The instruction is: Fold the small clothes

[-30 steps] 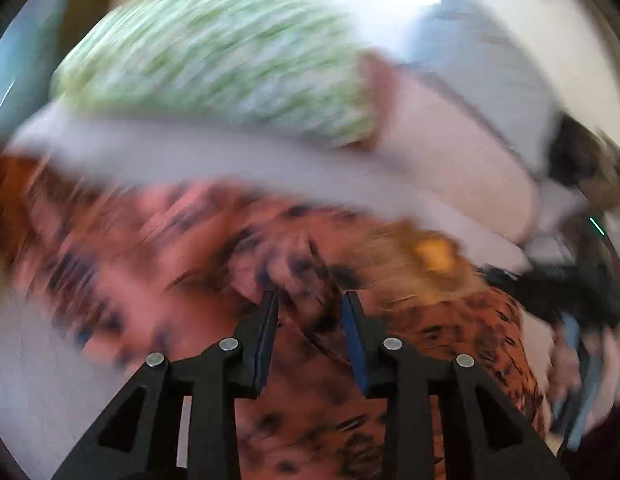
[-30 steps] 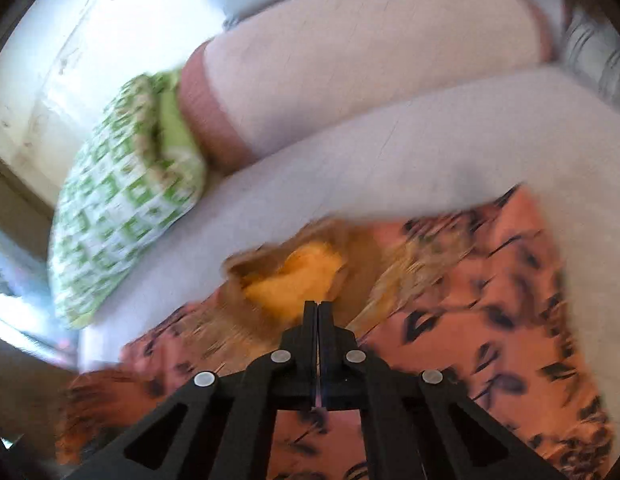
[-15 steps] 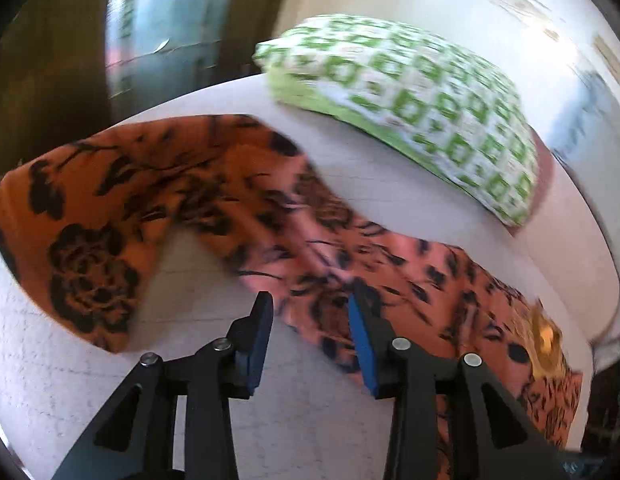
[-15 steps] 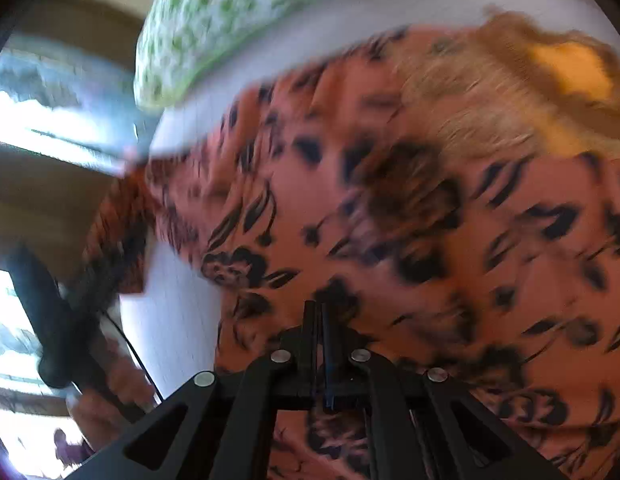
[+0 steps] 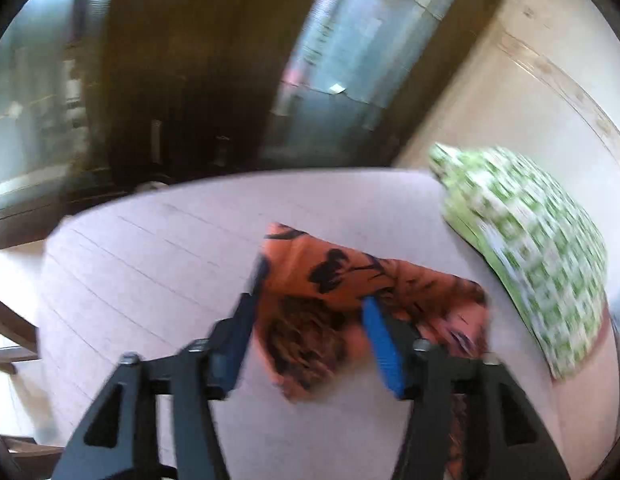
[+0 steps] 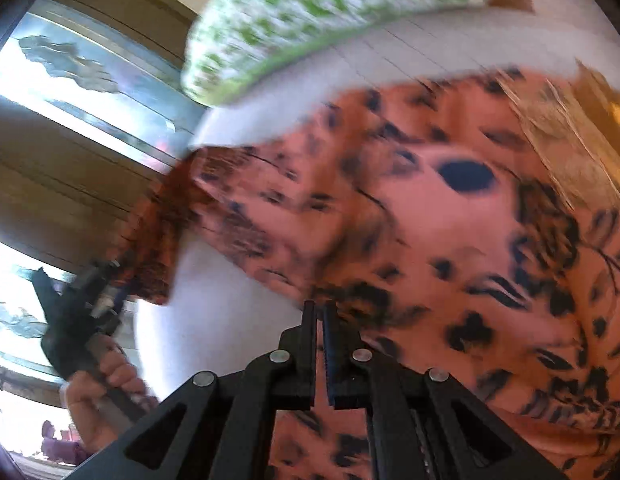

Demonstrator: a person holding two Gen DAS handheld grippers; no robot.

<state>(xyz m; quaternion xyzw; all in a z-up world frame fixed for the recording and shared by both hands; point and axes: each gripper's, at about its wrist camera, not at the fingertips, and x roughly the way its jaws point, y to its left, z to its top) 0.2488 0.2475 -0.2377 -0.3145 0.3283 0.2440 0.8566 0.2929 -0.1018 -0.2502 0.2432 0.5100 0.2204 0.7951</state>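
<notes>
While both wrist views are smeared by motion blur, I can still read this much:

Garment: the orange garment with black floral print (image 5: 342, 292) lies on the pale sofa seat (image 5: 157, 248). From my left wrist camera a bunched corner of it fills the centre and runs off toward 4 o'clock. From my right wrist camera it covers the frame from centre out to 3 and 5 o'clock, with a tan, yellow-lined part at 2 o'clock.

Left gripper: my left gripper (image 5: 310, 320) has its jaws wide apart, blue pads showing, one on each side of the raised fold of cloth. I cannot tell whether the pads touch the fabric. In the right wrist view this gripper (image 6: 105, 280) sits at 8 o'clock, at the hanging edge of the garment, gripped by the person's left hand (image 6: 105, 392).

Right gripper: my right gripper (image 6: 320, 312) has its jaws nearly together, only a thin slit between them, at the edge of the garment at 6 o'clock. Fabric shows through the slit, but I cannot tell whether it is pinched.

Pillow: a green-and-white patterned pillow (image 5: 526, 264) rests at the back of the seat, at 3 o'clock in the left view and 12 o'clock in the right, just beyond the garment.

Background: window panes (image 5: 350, 40) and dark framing at 12 o'clock in the left view.
</notes>
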